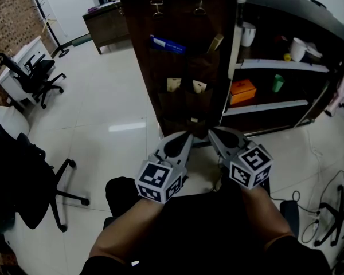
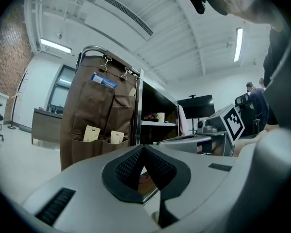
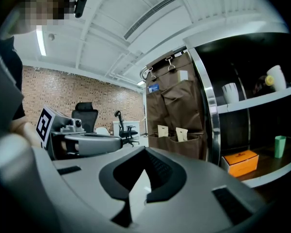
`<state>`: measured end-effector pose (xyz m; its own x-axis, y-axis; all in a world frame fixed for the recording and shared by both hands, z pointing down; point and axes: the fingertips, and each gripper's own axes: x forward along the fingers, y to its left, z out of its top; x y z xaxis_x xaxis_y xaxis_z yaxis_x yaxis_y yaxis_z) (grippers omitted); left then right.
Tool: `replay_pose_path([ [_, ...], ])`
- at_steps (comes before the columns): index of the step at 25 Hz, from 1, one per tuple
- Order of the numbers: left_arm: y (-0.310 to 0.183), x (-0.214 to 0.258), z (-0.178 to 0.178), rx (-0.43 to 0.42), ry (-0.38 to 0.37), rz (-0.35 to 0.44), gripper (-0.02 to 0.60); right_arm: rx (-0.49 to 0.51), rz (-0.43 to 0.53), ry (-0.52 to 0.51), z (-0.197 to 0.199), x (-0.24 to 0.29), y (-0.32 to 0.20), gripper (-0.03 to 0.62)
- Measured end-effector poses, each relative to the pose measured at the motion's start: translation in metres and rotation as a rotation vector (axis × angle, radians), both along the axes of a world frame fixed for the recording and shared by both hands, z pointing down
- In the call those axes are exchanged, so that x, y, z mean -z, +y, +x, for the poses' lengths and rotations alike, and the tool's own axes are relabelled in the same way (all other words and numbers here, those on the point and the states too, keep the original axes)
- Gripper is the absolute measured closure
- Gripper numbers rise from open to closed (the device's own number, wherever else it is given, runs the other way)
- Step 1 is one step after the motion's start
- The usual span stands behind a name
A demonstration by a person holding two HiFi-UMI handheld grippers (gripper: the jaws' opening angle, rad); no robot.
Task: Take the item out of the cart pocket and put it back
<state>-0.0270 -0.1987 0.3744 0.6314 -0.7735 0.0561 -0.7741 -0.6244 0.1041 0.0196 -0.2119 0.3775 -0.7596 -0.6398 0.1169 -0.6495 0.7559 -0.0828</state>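
A brown fabric pocket organiser [image 1: 186, 67] hangs by two clips on the side of a dark cart. Its pockets hold a blue card [image 1: 167, 44], a tan item [image 1: 215, 43] and two beige packets [image 1: 173, 85] [image 1: 199, 86]. The packets also show in the left gripper view [image 2: 91, 133] and the right gripper view [image 3: 162, 130]. My left gripper [image 1: 187, 136] and right gripper [image 1: 212, 133] are side by side, low in front of the organiser and apart from it. Both are shut with nothing between their jaws [image 2: 143, 148] [image 3: 145, 152].
The cart's shelves [image 1: 281, 66] carry white cups [image 1: 247, 34], an orange box [image 1: 242, 91] and a green cup [image 1: 277, 83]. Office chairs [image 1: 37, 76] stand at the left, a desk [image 1: 106, 22] behind. Cables [image 1: 327, 205] lie on the glossy floor at the right.
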Motion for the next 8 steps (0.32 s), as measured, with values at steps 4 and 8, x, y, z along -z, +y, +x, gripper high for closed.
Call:
replay_pose_path([
  [4, -0.0004, 0.0005, -0.0008, 0.004, -0.001, 0.002, 0.581, 0.001, 0.001, -0.003, 0.0006, 0.0014, 0.0007, 0.586],
  [8, 0.0000, 0.0005, -0.0009, 0.005, 0.000, 0.001, 0.581, 0.000, 0.001, -0.004, 0.0014, 0.0022, 0.0013, 0.586],
])
